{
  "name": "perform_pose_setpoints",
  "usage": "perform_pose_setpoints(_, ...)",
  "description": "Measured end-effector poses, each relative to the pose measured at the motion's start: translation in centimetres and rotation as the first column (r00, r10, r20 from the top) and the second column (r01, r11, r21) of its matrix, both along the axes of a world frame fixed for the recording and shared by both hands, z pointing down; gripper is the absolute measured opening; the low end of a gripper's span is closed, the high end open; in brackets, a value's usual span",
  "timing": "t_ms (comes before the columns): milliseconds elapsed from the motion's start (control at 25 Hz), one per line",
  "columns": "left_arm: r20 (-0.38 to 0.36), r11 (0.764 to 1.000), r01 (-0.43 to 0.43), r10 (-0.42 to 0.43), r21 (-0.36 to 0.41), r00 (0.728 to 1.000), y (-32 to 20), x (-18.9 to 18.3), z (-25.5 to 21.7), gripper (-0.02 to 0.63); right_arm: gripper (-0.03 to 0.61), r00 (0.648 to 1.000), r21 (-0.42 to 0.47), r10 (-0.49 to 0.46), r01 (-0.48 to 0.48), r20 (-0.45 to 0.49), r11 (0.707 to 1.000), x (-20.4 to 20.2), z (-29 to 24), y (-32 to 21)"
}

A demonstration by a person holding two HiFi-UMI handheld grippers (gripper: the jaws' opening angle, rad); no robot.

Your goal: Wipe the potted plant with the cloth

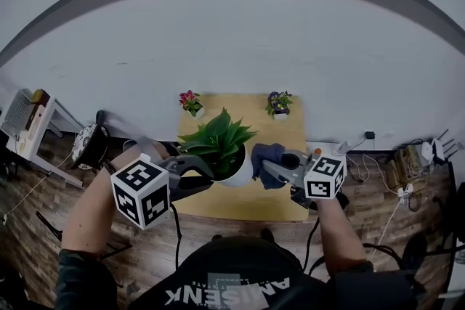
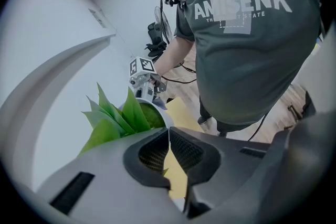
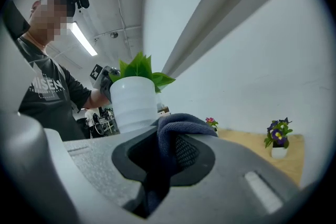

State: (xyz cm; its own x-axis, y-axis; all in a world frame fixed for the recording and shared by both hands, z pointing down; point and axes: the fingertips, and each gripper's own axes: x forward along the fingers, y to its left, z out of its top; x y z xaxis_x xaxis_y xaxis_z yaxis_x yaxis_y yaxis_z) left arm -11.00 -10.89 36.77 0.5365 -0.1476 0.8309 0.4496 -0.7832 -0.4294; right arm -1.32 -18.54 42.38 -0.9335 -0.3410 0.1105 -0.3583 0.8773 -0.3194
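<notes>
1. At the middle of the head view, the potted plant (image 1: 221,141) stands in its white pot (image 1: 238,172) near the front edge of a wooden table (image 1: 240,208).
   - The left gripper (image 1: 205,175) reaches in at the pot's left side, under the lower leaves.
   - The right gripper (image 1: 266,169) comes in from the right with a dark blue cloth (image 1: 267,155) bunched at its tips, just beside the pot.
   - Two small flower pots stand at the table's far edge, well apart from both grippers: a pink-flowered pot (image 1: 192,104) at upper left and a purple-flowered pot (image 1: 279,105) at upper right.
   - A fan (image 1: 86,144) sits on the floor at left, and cables (image 1: 392,178) lie at right.

2. Left gripper view:
   - The jaws are closed, with the pads meeting at the tips.
   - A sliver of green shows in the slot below the tips. Whether a leaf is pinched I cannot tell.
   - The leaves (image 2: 113,120) rise just beyond the left jaw at lower left and block all of the pot but its rim.
   - Behind the pot is the right gripper, and the person's torso (image 2: 247,44) fills the upper right.

3. Right gripper view:
   - The jaws are clamped on the cloth, which humps up over the tips and hides the pot's base.
   - The white pot stands just beyond, left of centre, with leaves on top.
   - The left gripper peeks out at the pot's left.
   - The person fills the far left.
   - The two flower pots stand on the table at lower right.
</notes>
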Motion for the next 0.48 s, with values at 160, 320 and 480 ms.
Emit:
perform_pose_setpoints(160,0.010,1.000,-0.016,0.016,0.000,1.000,0.2,1.3,-0.1,0.012,0.046,0.997,0.059,-0.013,0.008,0.082,0.998,1.0,-4.0,-1.1)
perform_pose_setpoints(320,0.019,1.000,-0.015,0.015,0.006,1.000,-0.1,1.8,0.1,0.011,0.046,0.980,0.148,-0.054,0.025,0.194,0.989,0.3,-9.9,-1.2)
perform_pose_setpoints(480,0.010,1.000,-0.003,0.003,0.022,1.000,-0.4,2.0,0.0,0.011,0.046,0.978,0.208,-0.072,0.031,0.194,0.978,-0.7,-12.8,-1.3)
